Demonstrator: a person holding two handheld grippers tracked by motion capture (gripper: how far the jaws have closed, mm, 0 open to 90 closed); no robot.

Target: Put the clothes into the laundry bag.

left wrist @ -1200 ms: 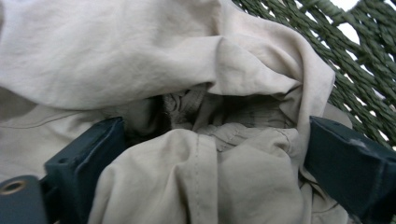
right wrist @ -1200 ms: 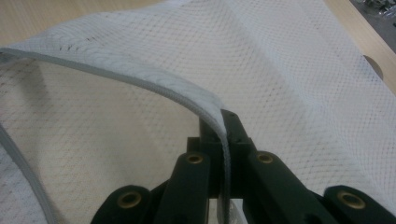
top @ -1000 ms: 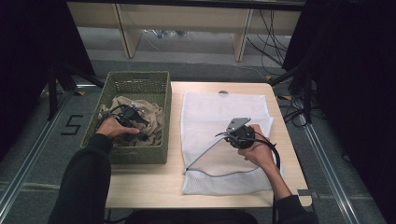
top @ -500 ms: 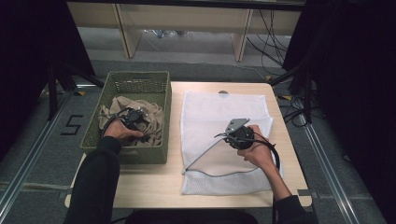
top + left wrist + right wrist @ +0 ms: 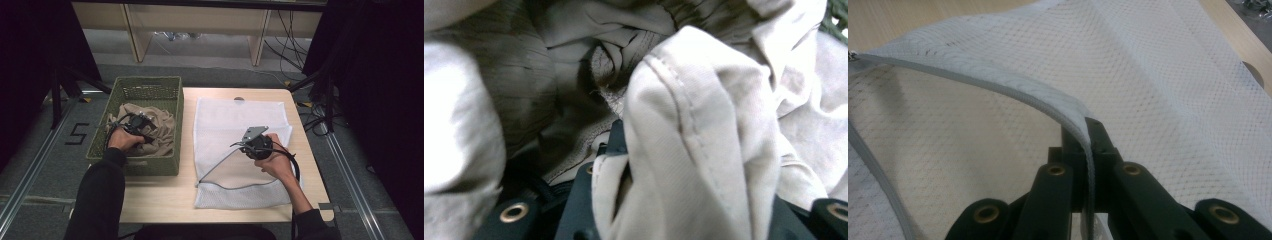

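Note:
A crumpled beige cloth [image 5: 161,127] lies in the green basket [image 5: 150,80] at the table's left. My left gripper [image 5: 141,121] is down in it. Its jaws have just been closing, and in the left gripper view a thick fold of the cloth [image 5: 704,100] is pinched between them at the left gripper [image 5: 684,170]. A white mesh bag [image 5: 240,115] lies flat on the table. My right gripper [image 5: 241,145] is shut on its zipper edge and lifts that edge, so the bag's mouth gapes. In the right gripper view the zipper band runs between the jaws of the right gripper [image 5: 1083,135], with mesh [image 5: 1173,75] beyond.
The wooden table [image 5: 160,195] has bare strips at the front and between basket and bag. A dark round hole [image 5: 239,99] sits near its far edge. Shelving legs and cables stand beyond the table, and floor rails run along both sides.
The left hand has edged slightly across the cloth in the basket. The right hand and the lifted bag edge have stayed where they were.

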